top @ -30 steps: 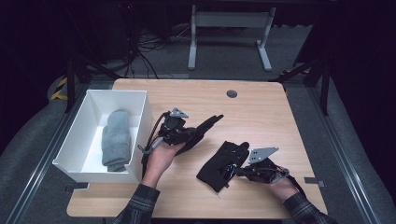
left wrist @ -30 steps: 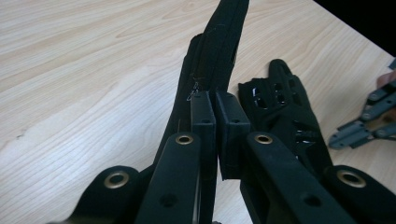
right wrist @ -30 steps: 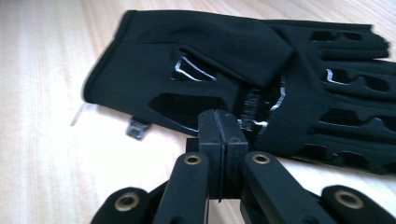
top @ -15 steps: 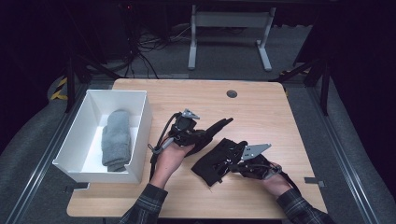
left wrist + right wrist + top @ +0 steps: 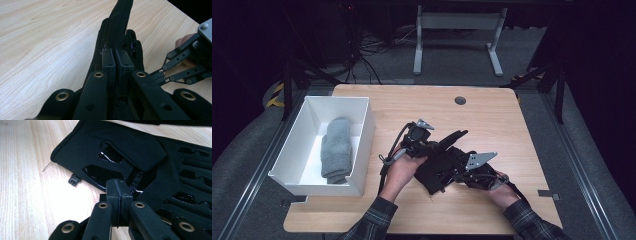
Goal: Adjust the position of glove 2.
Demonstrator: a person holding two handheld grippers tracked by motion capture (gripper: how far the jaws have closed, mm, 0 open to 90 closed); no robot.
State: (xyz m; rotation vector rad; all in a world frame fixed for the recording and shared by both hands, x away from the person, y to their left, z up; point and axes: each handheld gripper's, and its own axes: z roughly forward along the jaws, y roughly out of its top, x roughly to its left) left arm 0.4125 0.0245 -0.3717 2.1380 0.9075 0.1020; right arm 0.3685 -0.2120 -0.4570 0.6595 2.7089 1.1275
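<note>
**Mia:** Left tongs [image 5: 451, 141] have slid across the table [image 5: 492, 120], away from the white box [image 5: 362, 145] and over to the black glove [image 5: 437, 172]. A second ago they were near the box. The glove has slid a little toward the box too.

**Ben:** Where is the glove now?

**Mia:** It lies flat on the wood, near the front edge, between the two hands. From the right tongs' camera you can see its cuff [image 5: 75, 147] and shiny black patches on it.

**Ben:** Are the left tongs holding it?

**Mia:** They are pressed together. In the left tongs' camera a dark strip of the glove [image 5: 120, 22] seems to run up from between the tips, so they look like they are pinching it.

**Ben:** And the right tongs [image 5: 451, 176]?

**Mia:** Pressed together too. Their tips [image 5: 117, 187] sit right on the glove's edge by the cuff. I cannot tell if any cloth is caught between them.

**Ben:** What is in the box?

**Mia:** A grey sock [image 5: 336, 149], folded up. The box sits at the left side of the table, well apart from the glove.
</note>
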